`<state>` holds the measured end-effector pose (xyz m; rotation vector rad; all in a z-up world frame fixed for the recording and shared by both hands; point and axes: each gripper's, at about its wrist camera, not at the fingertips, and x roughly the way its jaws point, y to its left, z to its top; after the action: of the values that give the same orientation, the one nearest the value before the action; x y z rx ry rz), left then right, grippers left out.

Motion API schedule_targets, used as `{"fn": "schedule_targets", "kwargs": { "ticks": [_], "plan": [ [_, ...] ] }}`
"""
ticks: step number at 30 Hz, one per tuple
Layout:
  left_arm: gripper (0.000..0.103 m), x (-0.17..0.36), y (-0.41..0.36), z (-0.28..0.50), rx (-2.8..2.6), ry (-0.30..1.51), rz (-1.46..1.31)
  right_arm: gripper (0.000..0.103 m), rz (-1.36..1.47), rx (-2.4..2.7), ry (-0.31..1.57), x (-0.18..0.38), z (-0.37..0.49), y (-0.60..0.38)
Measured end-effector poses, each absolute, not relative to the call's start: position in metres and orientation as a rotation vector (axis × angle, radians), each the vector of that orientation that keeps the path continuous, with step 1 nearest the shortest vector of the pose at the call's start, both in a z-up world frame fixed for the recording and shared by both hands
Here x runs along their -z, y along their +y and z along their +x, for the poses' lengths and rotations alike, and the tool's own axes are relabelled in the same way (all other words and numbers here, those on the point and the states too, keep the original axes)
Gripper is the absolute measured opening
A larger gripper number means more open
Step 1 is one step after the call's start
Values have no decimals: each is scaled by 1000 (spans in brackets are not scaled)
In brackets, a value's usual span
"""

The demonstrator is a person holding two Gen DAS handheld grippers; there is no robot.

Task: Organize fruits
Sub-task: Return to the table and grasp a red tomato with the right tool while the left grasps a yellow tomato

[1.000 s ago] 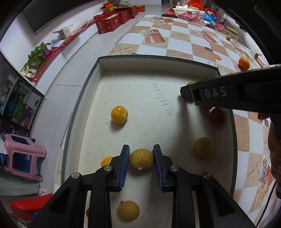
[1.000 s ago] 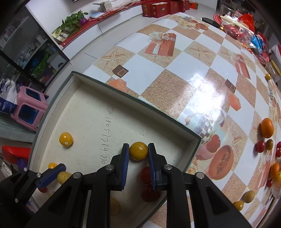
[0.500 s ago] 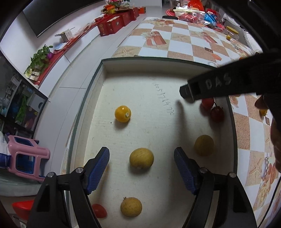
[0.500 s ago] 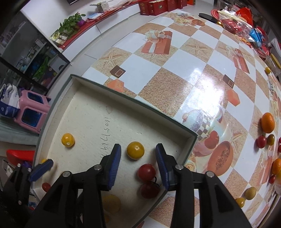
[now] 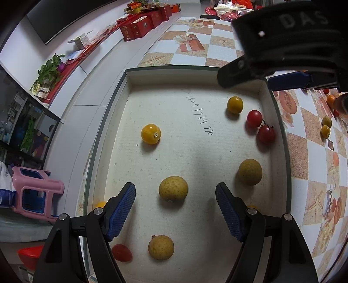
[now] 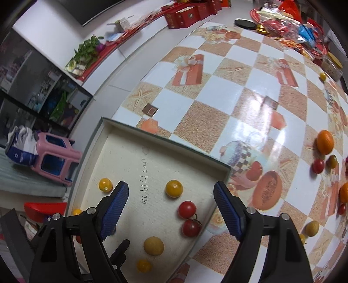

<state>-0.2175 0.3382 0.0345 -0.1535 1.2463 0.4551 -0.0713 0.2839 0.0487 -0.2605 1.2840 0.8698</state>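
A shallow white box point(image 5: 130, 91) point(image 6: 104, 139) holds several small fruits. My left gripper point(image 5: 175, 203) is open above a brown-yellow longan point(image 5: 173, 188) lying between its fingers, not touching. My right gripper point(image 6: 170, 205) is open and raised over the box's far right corner, above a yellow tomato point(image 6: 174, 188) point(image 5: 235, 105) and two red tomatoes point(image 6: 187, 209) point(image 5: 254, 118). More longans point(image 5: 249, 172) point(image 5: 161, 247) and a yellow tomato point(image 5: 151, 133) lie in the box. The right gripper's body point(image 5: 282, 39) shows at the top right of the left wrist view.
Loose fruits lie on the checkered tablecloth right of the box: an orange point(image 6: 324, 142), a red tomato point(image 6: 318, 165), a longan point(image 6: 312, 228). Red gift boxes point(image 6: 187, 15) and snack bags point(image 6: 289, 24) stand at the far side. A pink stool point(image 6: 54, 156) is on the floor left.
Both grippers have opened and let go of their fruits, the longan from the left and the yellow tomato from the right. Both have risen and drawn back from the box floor.
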Motion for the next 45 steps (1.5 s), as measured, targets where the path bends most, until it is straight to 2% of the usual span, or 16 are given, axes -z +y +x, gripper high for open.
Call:
{"fn": "schedule_targets", "kwargs": {
  "ticks": [10, 21, 30, 33, 37, 45],
  "plan": [
    [77, -49, 316, -207, -410, 1228, -102, 92, -185, -790, 1252, -64, -61, 236],
    [77, -74, 275, -182, -322, 1194, -49, 93, -134, -611, 1251, -60, -47, 139],
    [77, -77, 212, -144, -174, 1177, -11, 93, -65, -326, 1231, -43, -24, 36],
    [77, -70, 192, -131, -143, 1182, -8, 89, -32, -278, 1218, -37, -17, 18],
    [77, -57, 171, -112, -117, 1178, -12, 73, 8, -251, 1198, -30, -9, 6],
    [77, -34, 156, -84, -103, 1154, -14, 62, 39, -274, 1169, -17, 12, 13]
  ]
}}
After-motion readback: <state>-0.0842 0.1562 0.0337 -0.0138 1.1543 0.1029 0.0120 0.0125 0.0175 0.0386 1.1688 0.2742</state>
